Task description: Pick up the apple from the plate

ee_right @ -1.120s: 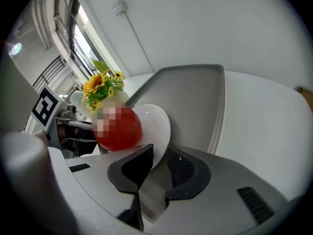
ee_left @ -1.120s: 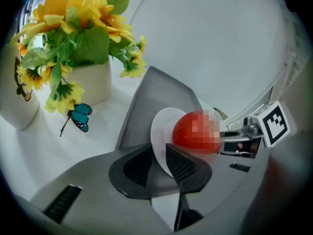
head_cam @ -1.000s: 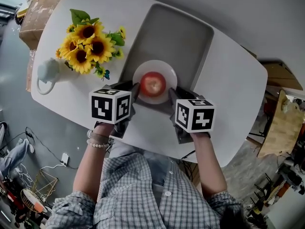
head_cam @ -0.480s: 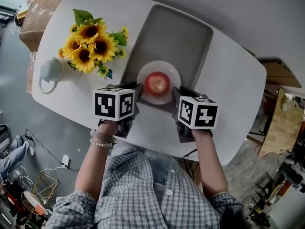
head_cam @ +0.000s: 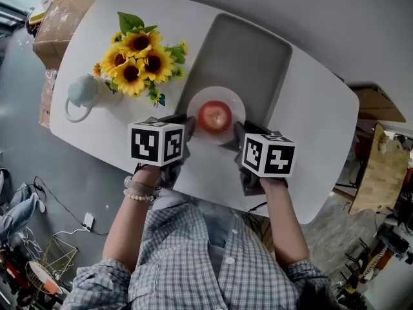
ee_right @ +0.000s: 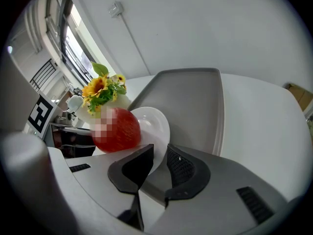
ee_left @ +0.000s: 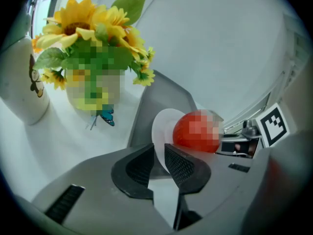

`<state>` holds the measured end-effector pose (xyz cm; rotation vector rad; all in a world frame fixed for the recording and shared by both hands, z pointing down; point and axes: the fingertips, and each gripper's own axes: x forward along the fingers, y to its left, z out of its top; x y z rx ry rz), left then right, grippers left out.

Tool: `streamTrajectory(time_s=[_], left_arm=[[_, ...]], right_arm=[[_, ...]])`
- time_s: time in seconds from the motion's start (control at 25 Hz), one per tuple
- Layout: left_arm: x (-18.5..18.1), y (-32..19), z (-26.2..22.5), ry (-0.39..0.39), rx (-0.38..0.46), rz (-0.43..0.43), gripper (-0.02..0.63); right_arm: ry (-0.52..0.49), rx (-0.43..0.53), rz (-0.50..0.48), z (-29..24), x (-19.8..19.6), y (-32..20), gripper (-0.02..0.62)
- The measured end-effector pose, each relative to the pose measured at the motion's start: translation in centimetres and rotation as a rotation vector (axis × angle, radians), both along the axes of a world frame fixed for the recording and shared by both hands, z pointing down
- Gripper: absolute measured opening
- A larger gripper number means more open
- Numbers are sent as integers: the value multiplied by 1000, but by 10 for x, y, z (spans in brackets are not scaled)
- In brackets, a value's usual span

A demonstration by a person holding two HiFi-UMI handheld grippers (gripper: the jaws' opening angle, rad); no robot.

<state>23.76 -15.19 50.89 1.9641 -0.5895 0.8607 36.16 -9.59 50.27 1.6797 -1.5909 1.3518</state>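
A red apple rests on a small white plate at the near end of a grey tray. My left gripper is shut on the plate's left rim, and my right gripper is shut on its right rim. In the left gripper view the plate's edge sits between the jaws of the left gripper, with the apple just beyond. In the right gripper view the plate runs into the narrow gap of the right gripper, beside the apple.
A bunch of sunflowers and a white jug stand left of the tray on the white table. A cardboard box lies past the table's far left end. The table's near edge runs just under the grippers.
The whole scene has drifted slightly right in the head view. Both grippers stay at the plate's rim, and the apple has not moved on the plate.
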Motion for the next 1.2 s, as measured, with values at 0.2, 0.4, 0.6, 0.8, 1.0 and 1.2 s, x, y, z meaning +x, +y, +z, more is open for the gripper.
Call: streamTrajectory(time_s=[0.2, 0.4, 0.6, 0.8, 1.0, 1.2], left_arm=[[-31, -7, -5, -4, 14, -30, 69], [-73, -14, -9, -14, 21, -81, 67], [-119, -19, -10, -31, 24, -136, 67], [-164, -19, -8, -55, 24, -182, 67], [-201, -16, 0, -78, 17, -208, 67], [-221, -11, 14, -97, -3, -208, 67]], right_arm=[[-8, 5, -47, -2, -29, -10, 91], [-19, 8, -106, -4, -68, -24, 91], [-36, 8, -165, -3, -112, -36, 91], [-55, 4, -223, 1, -156, -41, 91], [-66, -12, -269, 8, -192, -41, 91], [-76, -47, -296, 24, -214, -35, 91]])
